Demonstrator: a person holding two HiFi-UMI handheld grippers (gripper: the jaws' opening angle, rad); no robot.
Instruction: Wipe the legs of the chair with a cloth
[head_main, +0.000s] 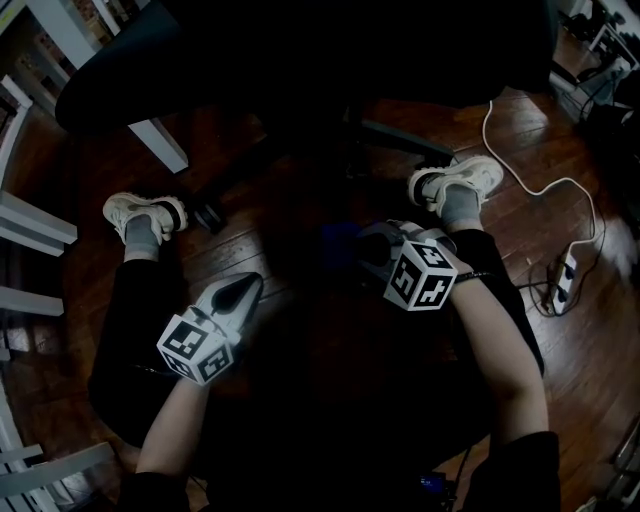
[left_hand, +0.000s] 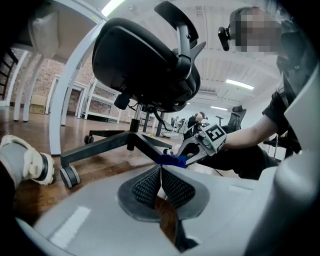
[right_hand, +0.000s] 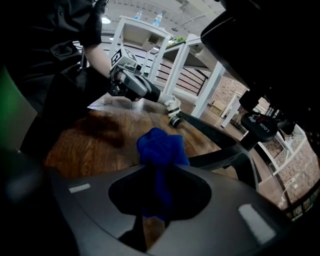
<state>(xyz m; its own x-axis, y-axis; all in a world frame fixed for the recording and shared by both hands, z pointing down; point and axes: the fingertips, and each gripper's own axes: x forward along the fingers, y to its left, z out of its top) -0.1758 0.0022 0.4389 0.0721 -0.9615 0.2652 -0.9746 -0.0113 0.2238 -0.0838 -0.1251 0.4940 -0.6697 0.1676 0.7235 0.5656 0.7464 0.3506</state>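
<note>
A black office chair (left_hand: 150, 65) stands in front of me on its star base; one leg (left_hand: 100, 147) ends in a caster (left_hand: 69, 176). My right gripper (right_hand: 157, 172) is shut on a blue cloth (right_hand: 160, 147), which bunches out past the jaws just short of a chair leg (right_hand: 210, 131). The head view is dark, and there the cloth (head_main: 340, 240) shows faintly at the right gripper (head_main: 365, 247), under the seat. My left gripper (left_hand: 161, 181) is shut with its pads together and nothing between them. It hangs low over the floor (head_main: 248, 288), left of the right gripper.
White desk legs (head_main: 160, 145) stand to the left of the chair. A white cable and power strip (head_main: 565, 275) lie on the wooden floor at the right. The person's shoes (head_main: 140, 215) (head_main: 460, 185) rest on either side of the chair base.
</note>
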